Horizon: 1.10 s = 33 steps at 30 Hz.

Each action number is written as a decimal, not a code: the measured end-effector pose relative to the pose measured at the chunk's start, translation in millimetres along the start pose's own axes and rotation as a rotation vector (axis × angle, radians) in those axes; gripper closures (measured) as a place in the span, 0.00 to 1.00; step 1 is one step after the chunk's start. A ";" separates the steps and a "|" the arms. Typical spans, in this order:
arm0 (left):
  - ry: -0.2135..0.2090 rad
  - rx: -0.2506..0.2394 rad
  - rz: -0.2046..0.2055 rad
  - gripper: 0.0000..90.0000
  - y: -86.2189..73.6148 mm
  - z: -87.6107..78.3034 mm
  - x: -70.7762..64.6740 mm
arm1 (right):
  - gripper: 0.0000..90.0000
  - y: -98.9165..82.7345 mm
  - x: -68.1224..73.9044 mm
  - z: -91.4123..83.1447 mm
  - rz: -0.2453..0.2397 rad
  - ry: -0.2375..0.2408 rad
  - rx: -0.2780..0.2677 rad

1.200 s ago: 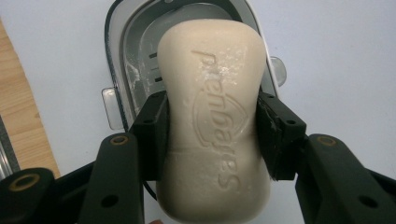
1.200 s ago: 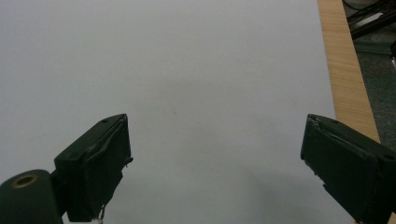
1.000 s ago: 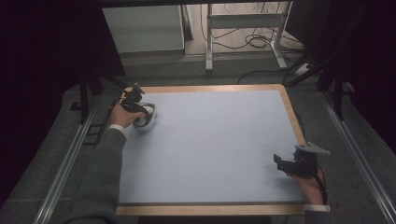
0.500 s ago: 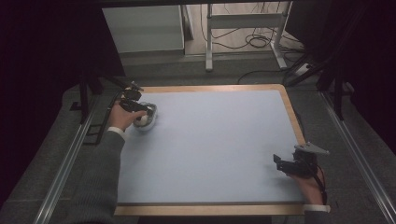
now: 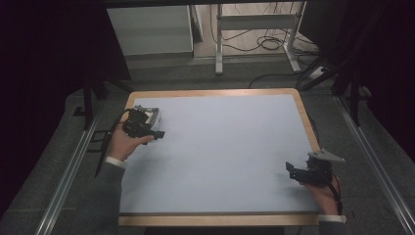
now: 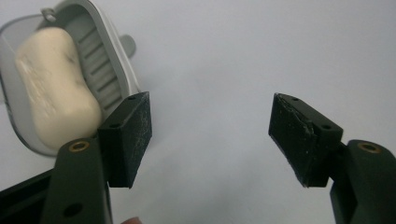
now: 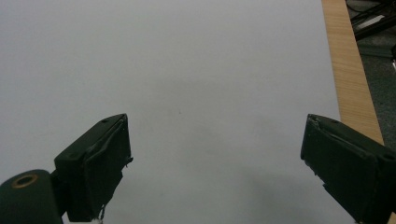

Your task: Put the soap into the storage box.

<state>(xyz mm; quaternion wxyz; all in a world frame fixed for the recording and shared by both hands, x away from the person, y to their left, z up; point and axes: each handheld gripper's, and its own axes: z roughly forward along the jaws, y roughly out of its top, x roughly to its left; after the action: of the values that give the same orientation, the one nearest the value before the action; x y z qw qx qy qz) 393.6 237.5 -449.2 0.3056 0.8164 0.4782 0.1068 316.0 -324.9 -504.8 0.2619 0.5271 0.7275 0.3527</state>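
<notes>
Resting on the table (image 5: 225,147), the left forearm is angled toward the far-left corner. The left gripper (image 6: 210,135) is seen with jaws apart, just opened, nothing between them. The dish (image 6: 114,60) with soap (image 6: 53,88) lies beside one jaw, released since earlier. The right gripper (image 7: 215,163) is held open, empty.

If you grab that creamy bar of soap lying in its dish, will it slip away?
Probably a bit. The cream-coloured, rounded bar of soap looks smooth with no flat sides, so pads could slide off. It lies loose on the ribbed grey-and-clear plastic soap dish, so it may skid. It looks solid, unlikely to bend.
</notes>
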 end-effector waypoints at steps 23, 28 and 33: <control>-0.140 -0.079 -0.014 0.32 -78.4 13.5 -37.8 | 0.09 0.1 0.3 -1.3 -0.013 -0.001 0.001; -0.126 -0.070 -0.013 0.31 -81.4 13.3 -36.5 | 0.09 0.5 1.5 -1.1 -0.019 0.001 0.000; -0.130 -0.073 -0.019 0.31 -81.6 14.9 -36.3 | 0.09 0.2 2.1 0.2 -0.024 0.000 0.002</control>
<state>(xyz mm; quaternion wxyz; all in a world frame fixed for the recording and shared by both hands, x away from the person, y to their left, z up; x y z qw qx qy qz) 323.3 230.0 -505.7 0.3667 0.8052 0.4609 0.0681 315.6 -322.8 -504.8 0.2658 0.5183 0.7342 0.3489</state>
